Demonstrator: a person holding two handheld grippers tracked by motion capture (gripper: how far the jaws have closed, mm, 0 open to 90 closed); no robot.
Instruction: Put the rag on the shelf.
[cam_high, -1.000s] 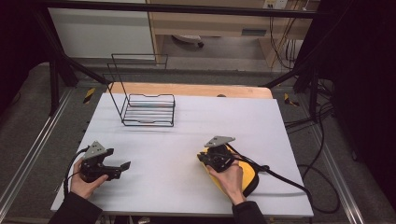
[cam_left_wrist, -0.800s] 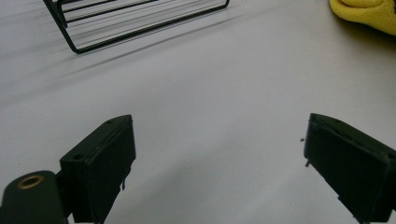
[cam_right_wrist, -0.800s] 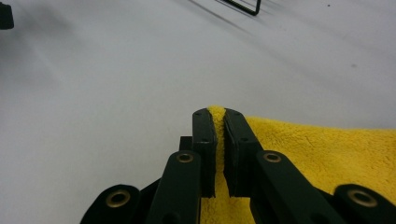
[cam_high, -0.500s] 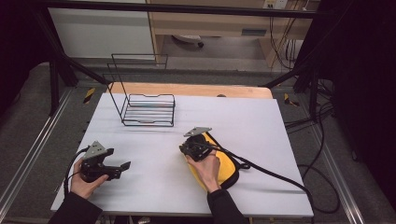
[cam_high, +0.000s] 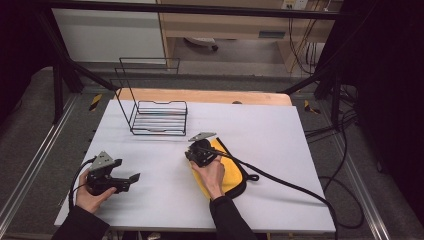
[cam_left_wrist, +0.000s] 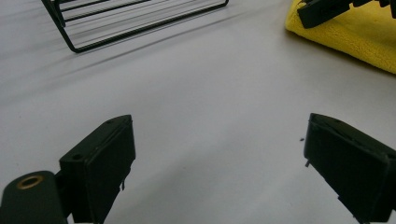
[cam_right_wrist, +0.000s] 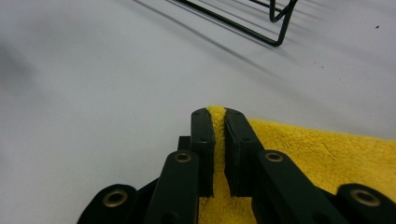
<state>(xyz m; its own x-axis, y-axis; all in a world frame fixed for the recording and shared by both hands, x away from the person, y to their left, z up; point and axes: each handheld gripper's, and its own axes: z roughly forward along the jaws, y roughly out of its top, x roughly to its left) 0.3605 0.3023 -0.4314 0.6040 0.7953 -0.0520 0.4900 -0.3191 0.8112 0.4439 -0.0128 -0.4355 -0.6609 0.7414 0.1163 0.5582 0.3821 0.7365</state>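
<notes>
A yellow cloth (cam_high: 231, 172) with a dark trim lies on the white table (cam_high: 280, 135), right of centre. My right gripper (cam_high: 192, 156) is shut on the cloth's left edge; in the right gripper view a fold of the yellow cloth (cam_right_wrist: 299, 149) is pinched between the two jaws of that gripper (cam_right_wrist: 218, 116). My left gripper (cam_high: 131, 178) rests near the table's front left, held in a hand, open with nothing between its jaws. In the left gripper view the open gripper (cam_left_wrist: 219, 144) faces bare table, with the cloth (cam_left_wrist: 355, 37) at the upper right.
A black wire rack (cam_high: 157, 112) stands at the back left of the table, and shows as the rack (cam_left_wrist: 116, 23) and the rack (cam_right_wrist: 252, 18) in both gripper views. A thick black cable (cam_high: 290, 185) trails right from the right gripper. A wooden board (cam_high: 200, 96) borders the table's far edge.
My right gripper has dragged the yellow cloth leftward and away from the front edge, towards the table's middle. The left gripper has stayed where it was.
</notes>
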